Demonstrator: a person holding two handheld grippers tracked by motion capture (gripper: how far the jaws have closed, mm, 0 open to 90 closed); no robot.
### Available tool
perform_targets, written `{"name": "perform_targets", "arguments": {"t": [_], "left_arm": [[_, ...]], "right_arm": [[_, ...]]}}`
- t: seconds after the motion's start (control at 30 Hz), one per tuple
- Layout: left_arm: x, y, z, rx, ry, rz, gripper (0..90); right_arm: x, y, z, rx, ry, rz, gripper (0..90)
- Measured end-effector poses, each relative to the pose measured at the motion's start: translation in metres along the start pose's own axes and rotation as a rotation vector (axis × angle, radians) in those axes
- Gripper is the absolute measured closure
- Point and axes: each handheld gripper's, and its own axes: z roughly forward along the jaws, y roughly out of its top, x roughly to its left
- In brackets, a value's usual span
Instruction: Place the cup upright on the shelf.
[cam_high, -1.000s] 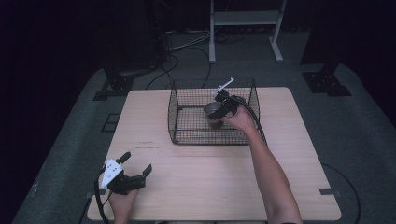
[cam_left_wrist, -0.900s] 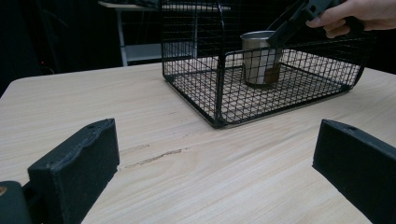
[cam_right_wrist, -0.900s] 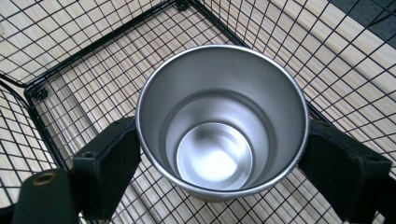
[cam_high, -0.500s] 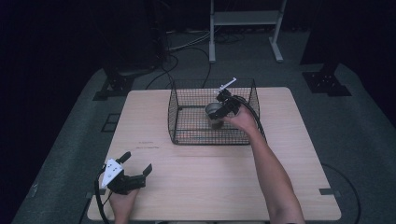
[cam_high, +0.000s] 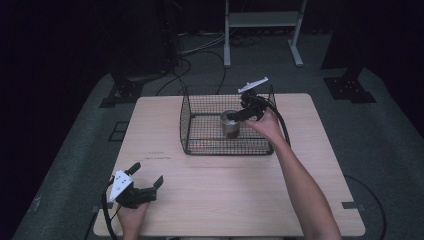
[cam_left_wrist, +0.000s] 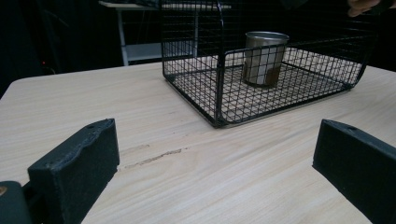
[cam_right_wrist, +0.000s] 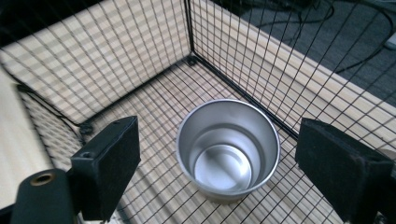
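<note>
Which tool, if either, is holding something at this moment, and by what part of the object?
Neither. The right tool hangs open above the metal cup, its jaws apart on either side of the rim. The left tool rests open on the table.

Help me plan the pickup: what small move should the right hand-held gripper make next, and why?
Probably lower the right hand-held gripper straight down. Its open jaws already straddle the upright steel cup in the wire basket, but touch nothing yet.

Silver cup (cam_right_wrist: 228, 149), black wire basket (cam_high: 200, 125)
</note>
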Motion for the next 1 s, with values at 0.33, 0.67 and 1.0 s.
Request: {"name": "perform_targets", "arguments": {"t": [0.33,0.67,1.0], "left_arm": [[0.000,0.000,0.001,-0.001,-0.007,0.005,0.0],[-0.001,0.000,0.001,-0.001,-0.008,0.006,0.0],[-0.001,0.000,0.001,-0.001,-0.012,0.008,0.0]], "right_arm": [[0.004,-0.014,-0.046,-0.080,0.074,0.055,13.3],[0.009,-0.031,-0.085,-0.112,0.086,0.028,13.3],[0.011,-0.050,-0.116,-0.149,0.098,0.013,13.3]]}}
